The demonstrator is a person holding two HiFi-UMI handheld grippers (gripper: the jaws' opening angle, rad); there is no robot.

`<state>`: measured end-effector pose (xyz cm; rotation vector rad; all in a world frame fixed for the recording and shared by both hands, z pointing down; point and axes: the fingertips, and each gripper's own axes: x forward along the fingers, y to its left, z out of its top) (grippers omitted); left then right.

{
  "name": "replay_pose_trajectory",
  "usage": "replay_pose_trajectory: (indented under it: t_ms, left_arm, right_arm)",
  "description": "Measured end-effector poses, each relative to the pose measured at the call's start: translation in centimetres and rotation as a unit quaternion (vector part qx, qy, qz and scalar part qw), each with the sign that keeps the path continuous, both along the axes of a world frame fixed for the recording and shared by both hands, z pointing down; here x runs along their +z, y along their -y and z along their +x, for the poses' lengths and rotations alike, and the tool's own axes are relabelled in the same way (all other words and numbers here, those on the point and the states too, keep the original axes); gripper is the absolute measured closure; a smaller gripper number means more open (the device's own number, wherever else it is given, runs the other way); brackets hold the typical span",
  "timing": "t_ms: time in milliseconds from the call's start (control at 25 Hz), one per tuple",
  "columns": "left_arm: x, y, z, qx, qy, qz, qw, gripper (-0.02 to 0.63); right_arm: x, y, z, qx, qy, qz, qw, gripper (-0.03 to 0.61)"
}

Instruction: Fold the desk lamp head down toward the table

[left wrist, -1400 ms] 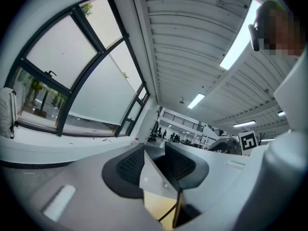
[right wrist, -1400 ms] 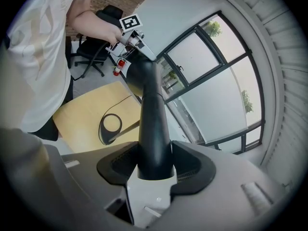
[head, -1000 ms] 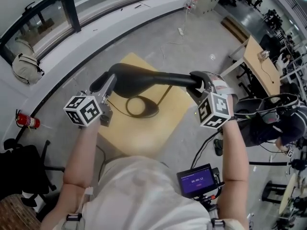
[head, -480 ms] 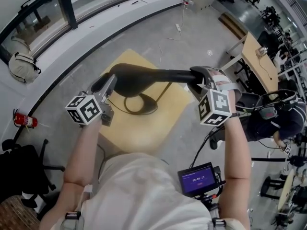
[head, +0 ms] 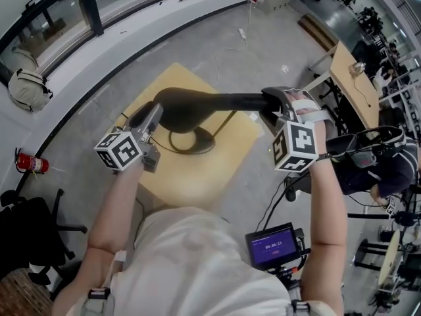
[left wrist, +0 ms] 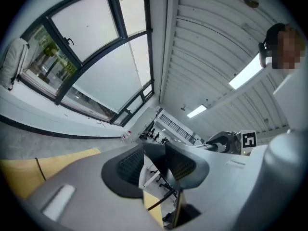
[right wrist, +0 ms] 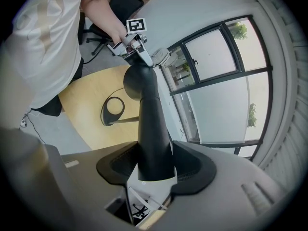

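- fold partly done, by the look of it: lamp head (head: pixel 210 103) lying roughly level above the wooden table (head: pixel 191 183), not yet down near it.
- right gripper (head: pixel 268 107) clamped across the narrow end of the head, both pads tight on the black bar, close to where the thin stem (right wrist: pixel 126 121) comes up from below.
- left gripper (head: pixel 152 114) at the wide, rounded far end of the head, jaws narrow and just apart, nothing between them; seems to bear on that end from above rather than grip it, though contact itself is hard to confirm.
- next, probably: press the wide end lower while the right grip steadies the other end; calls for a slow push along the hinge's own arc, so as not to tip or skid the lamp.
- lamp base (head: pixel 207 140) flat on the table right under the head, with a dark cable (head: pixel 168 140) curving beside it; both likely to meet the head first on the way down.
- further off and clear of the work: fire extinguisher (head: pixel 29 164) and backpack (head: pixel 26 87) by the window wall, black office chair (head: pixel 33 222), small screen (head: pixel 273 245) at the waist, another desk (head: pixel 348 71), a seated person (head: pixel 385 170) at the right.
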<state>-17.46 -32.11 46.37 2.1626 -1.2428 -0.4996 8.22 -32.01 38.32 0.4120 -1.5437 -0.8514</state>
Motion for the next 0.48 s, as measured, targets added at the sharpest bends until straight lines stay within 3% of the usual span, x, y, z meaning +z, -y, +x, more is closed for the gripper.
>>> replay_pose_trajectory:
  t_ms: [480]
  left_arm:
    - [2.7,0.1,1.5,0.015,-0.035,-0.021,0.999,0.472]
  right_arm:
    - [-0.5,0.0,0.0,-0.009,-0.048,0.014,0.999,0.342]
